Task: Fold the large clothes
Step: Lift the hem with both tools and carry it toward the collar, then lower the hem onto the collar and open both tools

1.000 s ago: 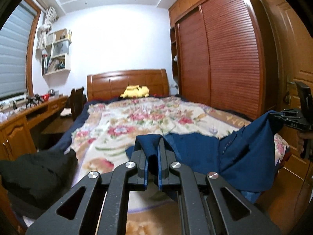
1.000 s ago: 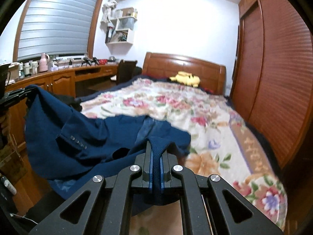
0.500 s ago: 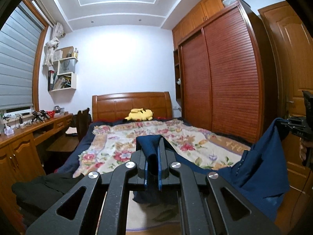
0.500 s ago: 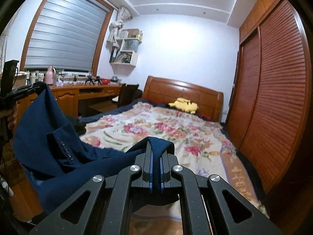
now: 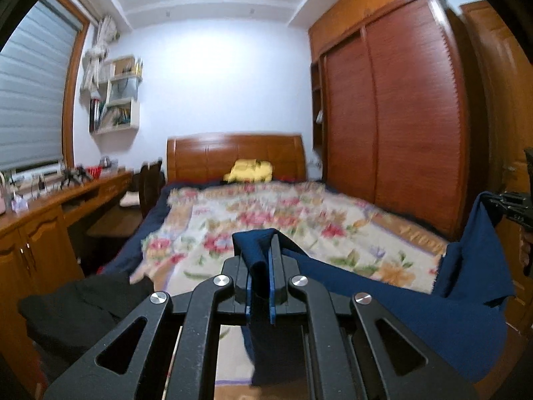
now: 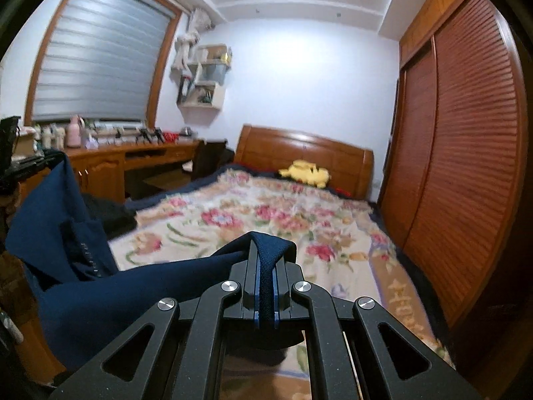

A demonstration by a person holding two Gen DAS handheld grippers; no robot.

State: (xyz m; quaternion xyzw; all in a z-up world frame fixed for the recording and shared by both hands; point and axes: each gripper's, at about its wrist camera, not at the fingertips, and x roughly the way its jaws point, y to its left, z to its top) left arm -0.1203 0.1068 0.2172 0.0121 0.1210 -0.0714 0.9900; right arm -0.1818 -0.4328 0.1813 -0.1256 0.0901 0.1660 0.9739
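Note:
A navy blue suit jacket (image 5: 383, 303) hangs stretched between my two grippers, off the foot of the bed. My left gripper (image 5: 259, 260) is shut on one edge of it; the cloth bunches over the fingertips. My right gripper (image 6: 265, 266) is shut on another edge of the jacket (image 6: 100, 300), whose sleeve with buttons hangs at the left. The right gripper also shows at the far right of the left wrist view (image 5: 513, 205), and the left gripper at the far left of the right wrist view (image 6: 23, 166). The lower part of the jacket is hidden below the grippers.
A bed with a floral quilt (image 5: 266, 220) lies ahead, with a yellow plush toy (image 5: 248, 170) at the wooden headboard. A wooden wardrobe (image 5: 399, 116) stands at the right, a desk (image 5: 50, 206) at the left. A black garment (image 5: 76, 303) lies at the bed's left foot.
Both grippers have lifted the jacket off the quilt and pulled it back toward the foot of the bed. It now hangs taut between them; the views are tilted upward and blurred by motion.

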